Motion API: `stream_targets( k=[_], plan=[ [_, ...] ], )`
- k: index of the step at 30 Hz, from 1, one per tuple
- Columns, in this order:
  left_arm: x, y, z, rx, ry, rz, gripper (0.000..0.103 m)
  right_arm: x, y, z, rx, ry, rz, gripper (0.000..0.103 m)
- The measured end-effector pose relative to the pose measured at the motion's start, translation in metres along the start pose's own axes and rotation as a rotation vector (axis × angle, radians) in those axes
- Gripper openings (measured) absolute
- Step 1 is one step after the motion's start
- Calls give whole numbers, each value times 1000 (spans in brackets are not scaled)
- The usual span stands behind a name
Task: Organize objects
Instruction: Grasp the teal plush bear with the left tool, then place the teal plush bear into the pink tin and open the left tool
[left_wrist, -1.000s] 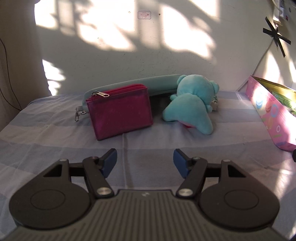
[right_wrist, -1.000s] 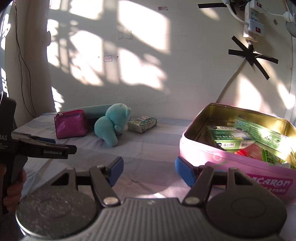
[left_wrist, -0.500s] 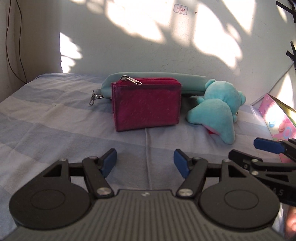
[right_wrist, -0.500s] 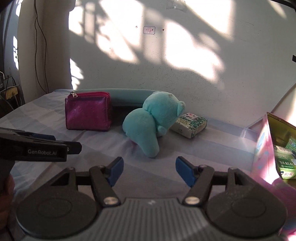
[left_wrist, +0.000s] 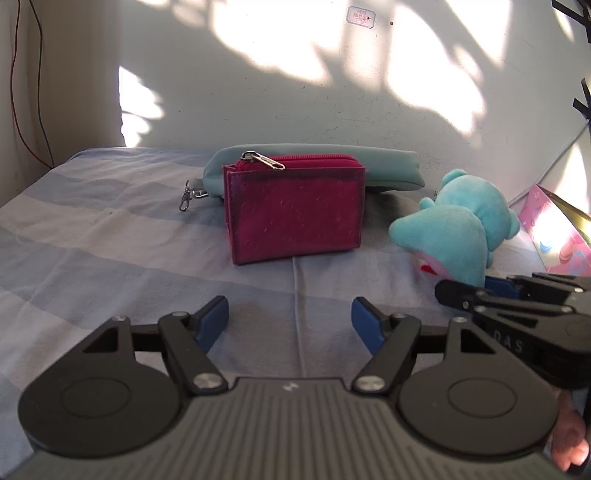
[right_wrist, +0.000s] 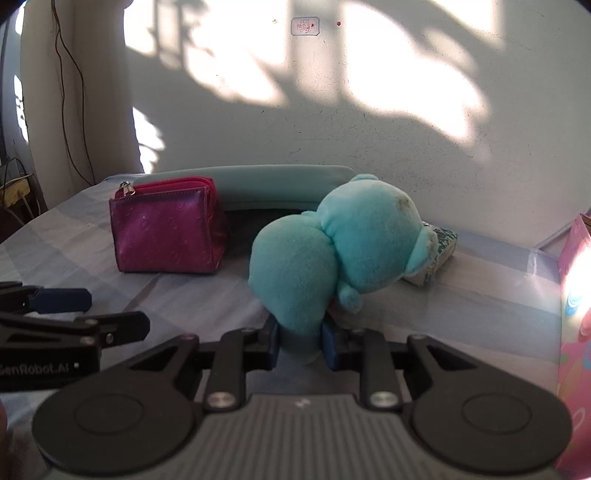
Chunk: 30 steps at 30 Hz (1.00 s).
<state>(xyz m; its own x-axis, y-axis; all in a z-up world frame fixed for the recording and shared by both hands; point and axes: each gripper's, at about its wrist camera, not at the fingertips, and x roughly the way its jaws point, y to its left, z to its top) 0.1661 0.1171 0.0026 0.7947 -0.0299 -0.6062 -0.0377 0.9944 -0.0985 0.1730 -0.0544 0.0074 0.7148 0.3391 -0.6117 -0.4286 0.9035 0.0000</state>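
A turquoise plush toy (right_wrist: 332, 251), a soft bear-like animal, lies slumped on a bed covered with a pale blue striped sheet (left_wrist: 92, 240). The right gripper (right_wrist: 299, 343) has its two blue-padded jaws pinching a fold at the near, lower end of the toy, a grip low on the body that would probably let the rest dangle freely when lifted. Just behind the toy, touching or nearly touching it, sits a small patterned green and white box (right_wrist: 439, 254). To the toy's left stands a magenta zip purse (left_wrist: 293, 206), upright on its edge and leaning back against a long pale teal pouch (left_wrist: 388, 170) that lies along the wall; the pouch seems to be what props the purse up. The left gripper (left_wrist: 290, 321) hovers low over the sheet, aimed squarely at the purse, its jaws spread wide with nothing between them, likely lined up to take the purse. At the far right edge a pink container (right_wrist: 576, 295) with pastel print catches bright sunlight; it looks like the place where these loose items are meant to go. Dappled sun patches fall across the white wall (left_wrist: 295, 92) behind.
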Motion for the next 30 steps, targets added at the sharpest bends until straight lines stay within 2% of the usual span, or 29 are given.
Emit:
stream_targets(
  k=[3,7,10,13,15,16,18,20,22,27,29,30],
  plan=[
    [-1,4,0,-21,-2,-20,75,-34,0,-24,-35,8,24,22],
    [-5,8,0,-51,-11,-99,75,-89,-5,-62,-3,17,54,23],
    [-11,7,-2,-53,-37,-147,75,-128,-2,-85,-38,-2,71,26],
    [-18,1,-5,-74,-26,-296,75,-152,-3,-99,-109,-24,22,29],
    [-22,-10,-8,-75,-3,-405,75,-162,-11,-105,-101,-35,-22,38],
    [-26,-17,-9,-62,1,-448,75,-166,-18,-107,-73,-42,-29,44],
    [-37,-34,-13,-12,7,-531,76,-171,-31,-108,-12,-49,-19,45],
    [-49,-50,-18,32,14,-595,88,-173,-38,-109,20,-53,-10,48],
    [-59,-64,-22,65,13,-642,91,-172,-41,-108,26,-61,7,52],
    [-67,-89,-21,52,75,-713,91,-160,-41,-101,18,-53,41,55],
    [-65,-102,-24,81,109,-675,88,-152,-42,-100,21,-44,70,50],
    [-62,-107,-28,97,127,-663,75,-148,-43,-99,31,-32,79,45]
  ],
)
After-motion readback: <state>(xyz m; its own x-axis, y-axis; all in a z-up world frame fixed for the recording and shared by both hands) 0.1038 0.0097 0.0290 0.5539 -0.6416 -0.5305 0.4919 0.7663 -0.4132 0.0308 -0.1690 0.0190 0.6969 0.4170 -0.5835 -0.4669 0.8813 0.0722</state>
